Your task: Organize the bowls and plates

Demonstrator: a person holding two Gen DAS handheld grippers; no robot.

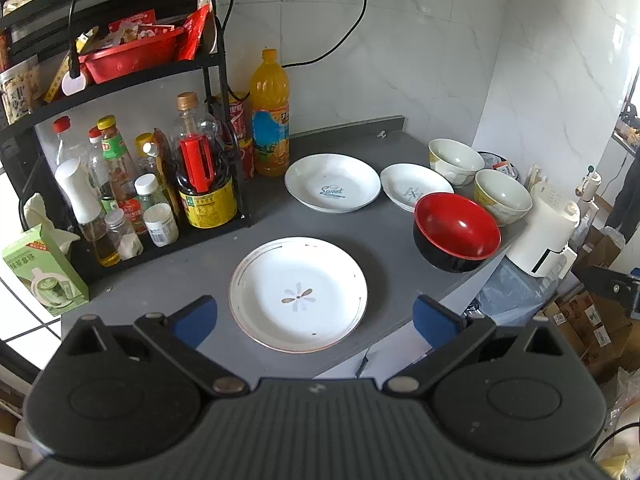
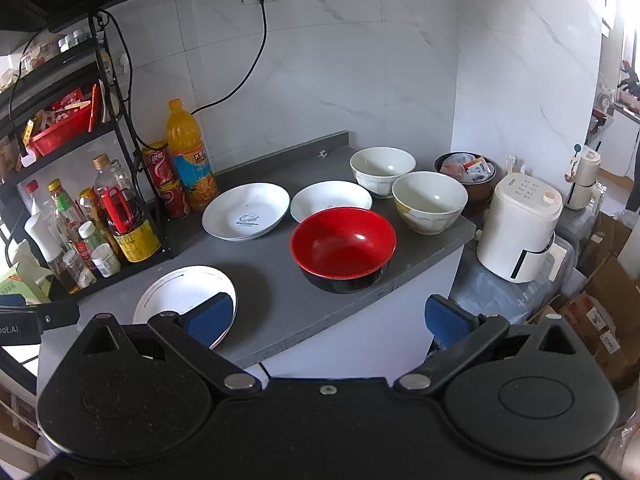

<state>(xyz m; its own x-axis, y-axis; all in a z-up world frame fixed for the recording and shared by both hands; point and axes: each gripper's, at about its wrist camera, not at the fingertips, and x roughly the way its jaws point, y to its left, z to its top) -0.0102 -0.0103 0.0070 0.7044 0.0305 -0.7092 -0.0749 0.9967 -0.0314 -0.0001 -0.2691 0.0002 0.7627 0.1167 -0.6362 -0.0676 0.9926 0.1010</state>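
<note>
- We hold the left tool [image 1: 315,318] spread wide and empty above the near edge of the grey counter [image 1: 208,264], its blue fingertips [image 1: 198,320] standing either side of the flower plate [image 1: 298,294] without touching it.
- We hold the right tool [image 2: 330,318] just as wide and empty, off the counter's front edge, facing the red bowl [image 2: 343,249].
- The flower plate lies flat near the front of the counter, well apart from the other dishes.
- Behind it, the "Sweet" plate [image 1: 333,188] sits near the orange juice bottle [image 1: 270,114], and a smaller white plate [image 1: 412,186] lies just beside it to the right.
- The red bowl, black outside, stands upright near the counter's right edge, in front of the smaller white plate; we cannot tell whether they touch.
- Two pale bowls stand upright at the right rear: the far bowl [image 2: 382,171] and the near bowl [image 2: 430,202], side by side.
- A black rack [image 1: 224,92] of sauce bottles fills the left side, with a green tissue box [image 1: 44,270] in front of it.
- A white appliance [image 2: 520,228] stands off the counter's right end.
</note>
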